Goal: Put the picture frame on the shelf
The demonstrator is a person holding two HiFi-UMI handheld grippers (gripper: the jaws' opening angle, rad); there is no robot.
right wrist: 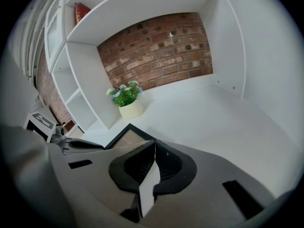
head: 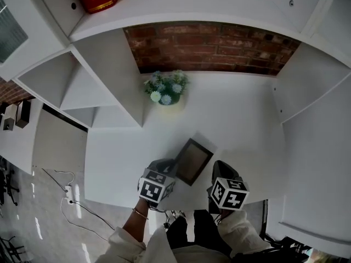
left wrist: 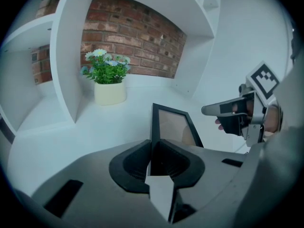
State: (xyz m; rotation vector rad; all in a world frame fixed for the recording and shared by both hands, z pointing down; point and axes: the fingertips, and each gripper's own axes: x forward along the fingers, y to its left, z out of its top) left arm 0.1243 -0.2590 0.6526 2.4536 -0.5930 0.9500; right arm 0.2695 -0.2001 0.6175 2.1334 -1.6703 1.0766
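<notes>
Now the left gripper (left wrist: 153, 145) had its jaws clamped on the frame (left wrist: 174, 125); the right gripper (right wrist: 154, 145) had jaws together, empty. Upright, steady carrying seemed wise.

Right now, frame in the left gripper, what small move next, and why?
Probably carry the black-rimmed picture frame forward over the white shelf, toward the bare space right of the cream pot of flowers: the left gripper clamps its edge near the shelf's front, and the right gripper is shut, empty.

Left hand-held gripper (head: 165, 166) clamping picture frame (head: 192, 160) edge, right hand-held gripper (head: 224, 169) jaws together
</notes>
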